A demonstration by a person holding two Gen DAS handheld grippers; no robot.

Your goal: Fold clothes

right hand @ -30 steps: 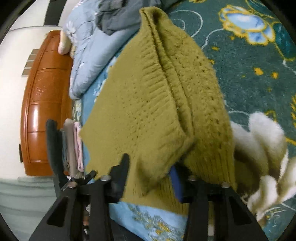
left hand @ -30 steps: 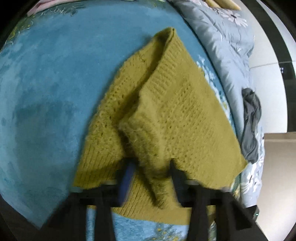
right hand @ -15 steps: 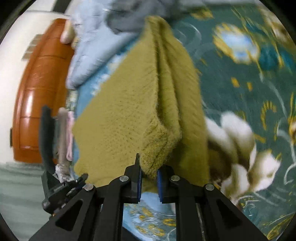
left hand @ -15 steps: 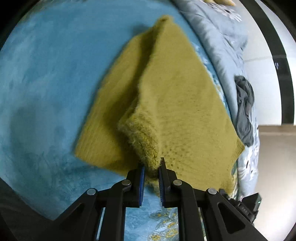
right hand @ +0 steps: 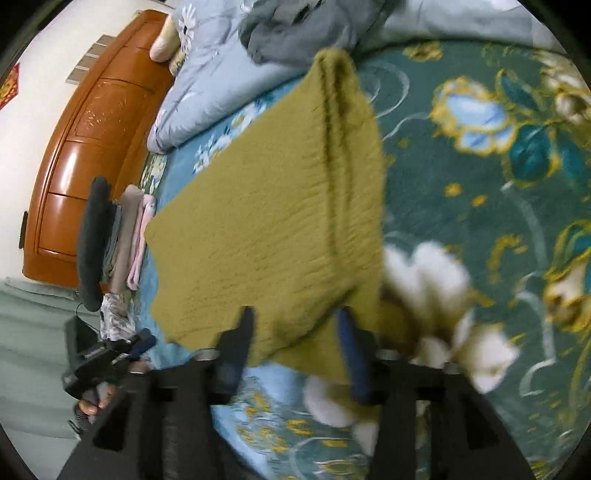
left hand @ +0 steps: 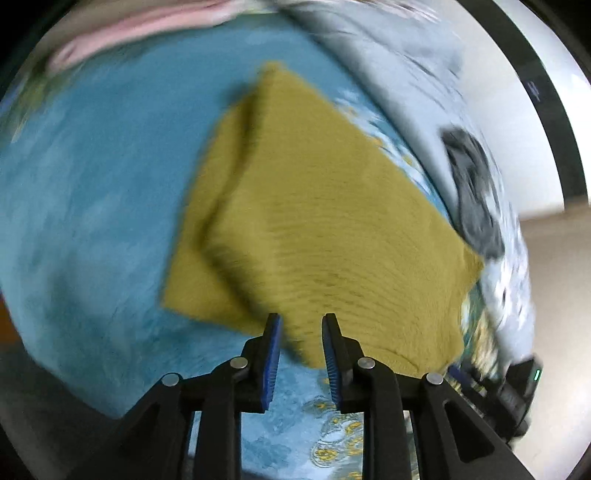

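An olive knitted sweater (left hand: 325,221) lies folded on the blue floral bedspread (left hand: 92,184), one side flap doubled over the body. My left gripper (left hand: 301,321) hovers just above its near edge. Its jaws are opening, and the hem shows in the gap without the pads pressing on it. In the right wrist view the same sweater (right hand: 273,221) lies spread out. My right gripper (right hand: 295,321) is over its near corner, jaws opening wide, and the knit sits loose between the fingers. Each gripper shows at the edge of the other's view.
A grey-blue duvet (right hand: 221,74) with a dark grey garment (right hand: 295,29) on it lies beyond the sweater. A stack of folded clothes (right hand: 125,240) stands by the wooden headboard (right hand: 85,147). A pink cloth (left hand: 147,26) lies at the far edge.
Half a second ago both grippers were shut on the sweater's near edge. Both have now let go, opened and drawn back upward. The sweater lies flatter.
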